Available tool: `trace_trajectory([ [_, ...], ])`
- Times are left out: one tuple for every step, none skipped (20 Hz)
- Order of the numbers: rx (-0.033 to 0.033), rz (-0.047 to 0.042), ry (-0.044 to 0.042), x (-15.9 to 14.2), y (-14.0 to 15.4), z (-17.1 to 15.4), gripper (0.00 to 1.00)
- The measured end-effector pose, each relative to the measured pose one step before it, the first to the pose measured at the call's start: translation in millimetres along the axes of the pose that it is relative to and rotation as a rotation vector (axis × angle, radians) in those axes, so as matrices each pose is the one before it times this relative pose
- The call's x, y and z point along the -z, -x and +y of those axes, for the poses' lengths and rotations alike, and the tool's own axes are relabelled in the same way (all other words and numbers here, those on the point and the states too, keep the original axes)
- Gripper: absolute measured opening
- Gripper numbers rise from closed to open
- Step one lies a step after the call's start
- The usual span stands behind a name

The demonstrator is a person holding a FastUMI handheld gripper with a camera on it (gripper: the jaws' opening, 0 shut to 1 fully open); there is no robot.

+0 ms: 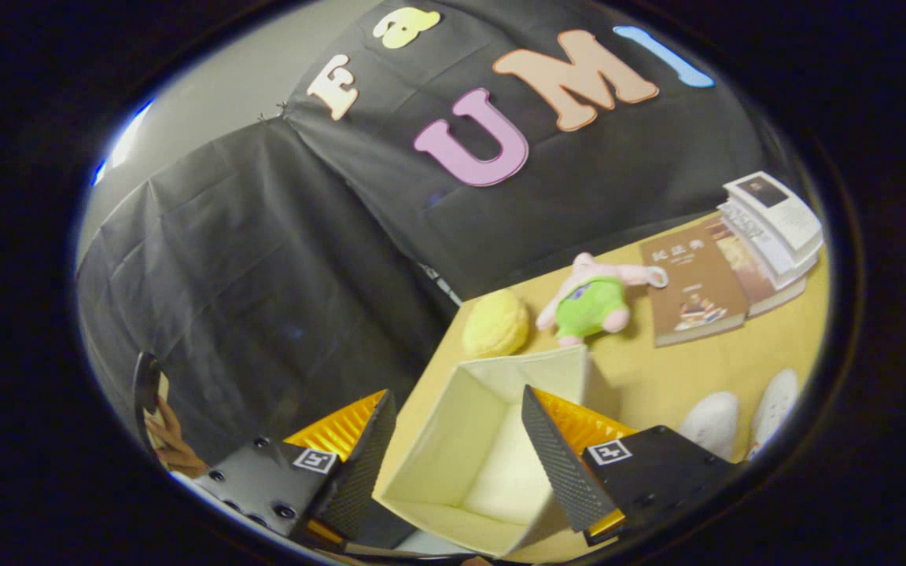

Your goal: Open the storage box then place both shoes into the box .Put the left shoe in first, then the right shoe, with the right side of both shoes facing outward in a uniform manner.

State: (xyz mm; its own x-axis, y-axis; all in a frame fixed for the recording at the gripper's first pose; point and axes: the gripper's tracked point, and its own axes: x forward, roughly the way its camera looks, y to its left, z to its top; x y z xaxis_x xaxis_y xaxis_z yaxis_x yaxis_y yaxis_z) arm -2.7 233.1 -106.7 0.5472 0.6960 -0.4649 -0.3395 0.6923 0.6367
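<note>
While the gripper (453,456) hangs tilted over the near corner of the bench (705,369), its fingers (555,464) stand wide apart with nothing pressed between them. Storage box (469,440) sits between and just ahead of the fingers, cream fabric, top open, inside looks bare as far as the view reaches. One finger overlaps the box's near wall in the view; cannot tell if it touches.

Both shoes (740,420) are white, on the bench beside the box, apart from it, just past the finger on that side. They lie side by side, close together, only partly seen; cannot tell which is left or right.

Beyond the box: a yellow round plush (495,322) just behind its far edge, and a pink plush toy in green shorts (596,299) lying next to that. Farther on, a brown book (693,287) lies flat, and a stack of books (775,224) rests partly on another book beside it.

Off the bench, near the other finger, a person's hand (170,440) holds a dark object (146,385).
</note>
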Motion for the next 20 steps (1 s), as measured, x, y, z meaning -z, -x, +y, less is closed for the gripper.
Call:
trace_trajectory([
  [0.03229,-0.00794,0.02196,-4.41,9.68,-19.04,0.99],
  [0.02992,-0.00432,0.02084,-3.79,7.63,-19.82,0.99],
  [0.0316,0.00291,0.02691,0.06,7.14,-19.28,0.99],
  [0.03119,0.00655,0.03067,4.11,6.47,-18.71,1.0],
  [0.02784,0.01048,0.02744,5.03,5.61,-17.66,1.0],
  [0.02044,0.01565,0.01664,6.88,4.84,-15.46,1.0],
  [0.01606,0.0159,0.00745,7.88,2.04,-15.43,1.0],
  [0.01255,0.01981,0.00398,7.67,1.86,-12.61,1.0],
  [0.0132,0.02176,0.00554,8.54,0.56,-12.69,1.0],
  [0.012,0.02236,0.00864,8.73,0.81,-12.16,1.0],
  [0.00975,0.02151,0.01184,8.25,-0.8,-10.36,1.0],
  [-0.00036,0.02468,0.01699,9.43,-0.99,-7.2,1.0],
  [0.00584,0.02698,0.02454,9.72,-2.78,-7.48,1.0],
  [0.01181,0.03665,0.03318,12.53,-3.15,-9.37,1.0],
  [0.01044,0.04322,0.03802,13.86,-5.19,-8.33,1.0],
  [0.00617,0.04163,0.03816,14.56,-5.27,-6.15,1.0],
  [-0.00138,0.03212,0.03444,11.59,-4.39,-3.09,1.0],
  [0.00062,0.03061,0.0257,11.35,-5.74,-3.54,1.0],
  [-0.00067,0.02714,0.0152,9.31,-3.84,-1.63,1.0],
  [0.0005,0.02211,0.01302,7.14,-5.09,-1.87,0.99],
])
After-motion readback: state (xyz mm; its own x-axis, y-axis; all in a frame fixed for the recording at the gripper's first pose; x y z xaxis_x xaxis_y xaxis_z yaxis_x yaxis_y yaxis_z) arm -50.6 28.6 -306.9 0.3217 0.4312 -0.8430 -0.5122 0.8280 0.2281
